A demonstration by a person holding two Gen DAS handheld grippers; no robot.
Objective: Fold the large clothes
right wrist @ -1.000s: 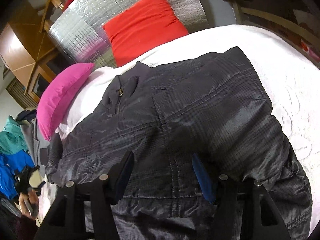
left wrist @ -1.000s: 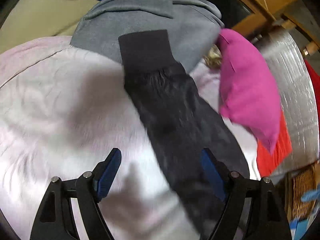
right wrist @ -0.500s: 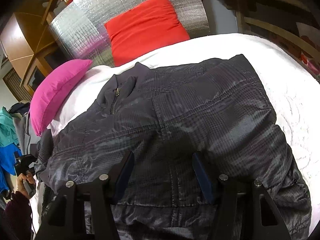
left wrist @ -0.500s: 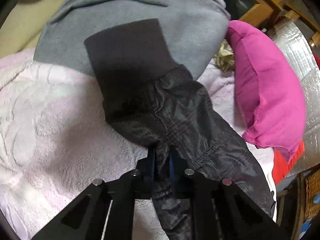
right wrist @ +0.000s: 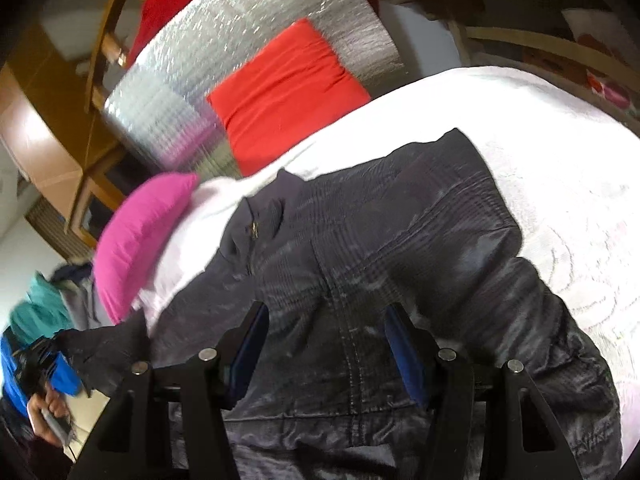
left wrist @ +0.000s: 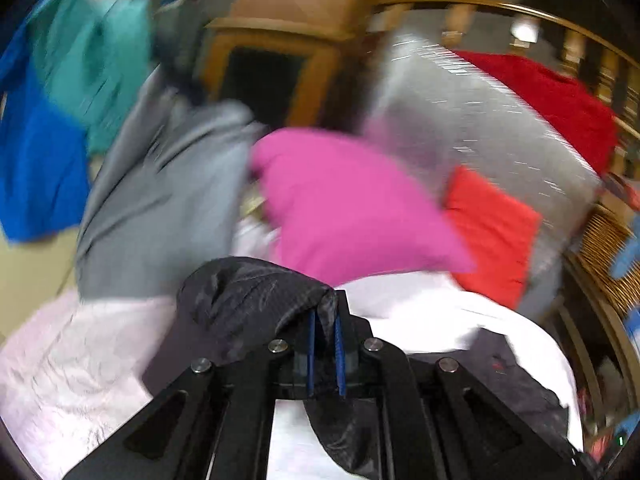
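Observation:
A dark grey jacket (right wrist: 384,248) lies spread, front up, on the white bedspread (right wrist: 560,152), collar toward the pillows. My left gripper (left wrist: 324,320) is shut on the jacket's sleeve (left wrist: 248,300) and holds it lifted above the bed; the sleeve bunches over the fingertips. That gripper also shows at the lower left of the right wrist view (right wrist: 40,356). My right gripper (right wrist: 326,320) is open and empty, hovering just above the jacket's lower front by the zip.
A pink pillow (left wrist: 348,204) and a red cushion (left wrist: 492,232) lie at the bed's head against a silver foil panel (right wrist: 256,56). Grey (left wrist: 160,208), teal and blue clothes (left wrist: 36,160) are heaped at the left. Wooden furniture (left wrist: 280,60) stands behind.
My left gripper closed on the sleeve near the cuff, then lifted it and swung up, the view tilting toward the pillows. My right gripper stayed open, edging slightly closer over the jacket.

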